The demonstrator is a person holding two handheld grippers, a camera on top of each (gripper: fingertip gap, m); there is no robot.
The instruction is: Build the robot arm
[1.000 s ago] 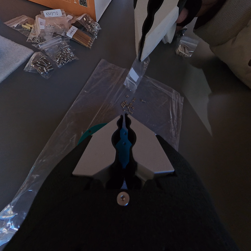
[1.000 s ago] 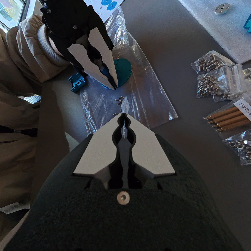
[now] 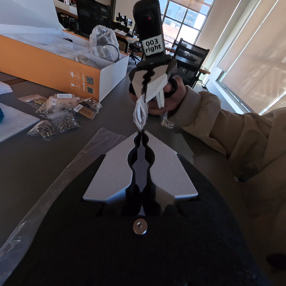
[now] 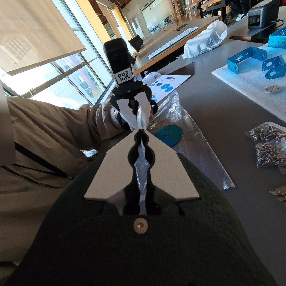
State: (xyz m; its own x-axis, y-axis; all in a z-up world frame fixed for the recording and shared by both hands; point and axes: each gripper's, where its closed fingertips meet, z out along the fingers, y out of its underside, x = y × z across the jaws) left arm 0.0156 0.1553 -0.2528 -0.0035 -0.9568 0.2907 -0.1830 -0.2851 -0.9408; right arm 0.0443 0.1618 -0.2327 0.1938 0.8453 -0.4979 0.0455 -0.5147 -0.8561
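Clear small bag [image 3: 140,113] pinched between both tongs, apparently.

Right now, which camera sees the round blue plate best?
The right wrist view. There the round blue plate lies in plain sight on the big clear plastic bag, just past the right gripper. The left wrist view does not show it at all.

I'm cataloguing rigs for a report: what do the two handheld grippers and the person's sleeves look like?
Both the left gripper and right gripper have pale grey wedge-shaped fingers with wavy black inner edges, black textured bodies, a silver screw, and a black camera block bearing a white label. The sleeves are beige jacket fabric.
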